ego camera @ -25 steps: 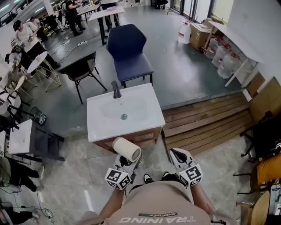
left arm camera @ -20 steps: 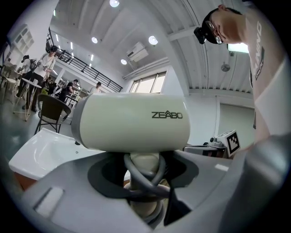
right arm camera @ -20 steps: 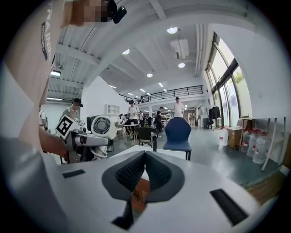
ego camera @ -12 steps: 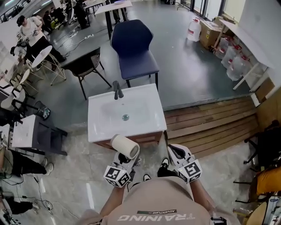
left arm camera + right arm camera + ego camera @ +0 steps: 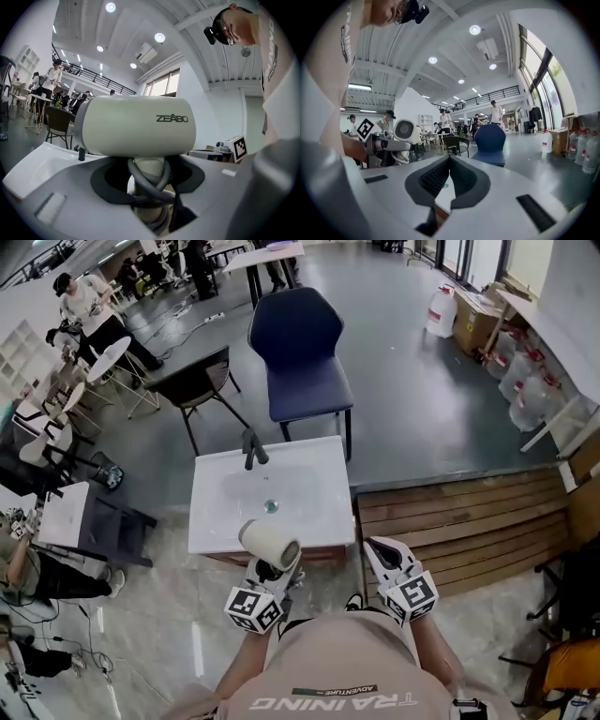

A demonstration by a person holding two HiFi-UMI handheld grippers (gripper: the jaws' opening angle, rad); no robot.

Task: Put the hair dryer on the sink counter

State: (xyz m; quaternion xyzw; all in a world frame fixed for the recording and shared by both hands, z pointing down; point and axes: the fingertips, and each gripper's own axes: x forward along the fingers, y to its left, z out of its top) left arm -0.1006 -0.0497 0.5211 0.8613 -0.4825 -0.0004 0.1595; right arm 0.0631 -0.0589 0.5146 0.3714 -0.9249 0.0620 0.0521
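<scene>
Sink counter ahead; only left tool's view shows dryer's cord.

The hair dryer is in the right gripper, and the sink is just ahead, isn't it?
Not quite. The hair dryer is in the left gripper, whose jaws are clamped on it, as the left gripper view shows. The right gripper is shut on nothing. The sink is just ahead.
</scene>
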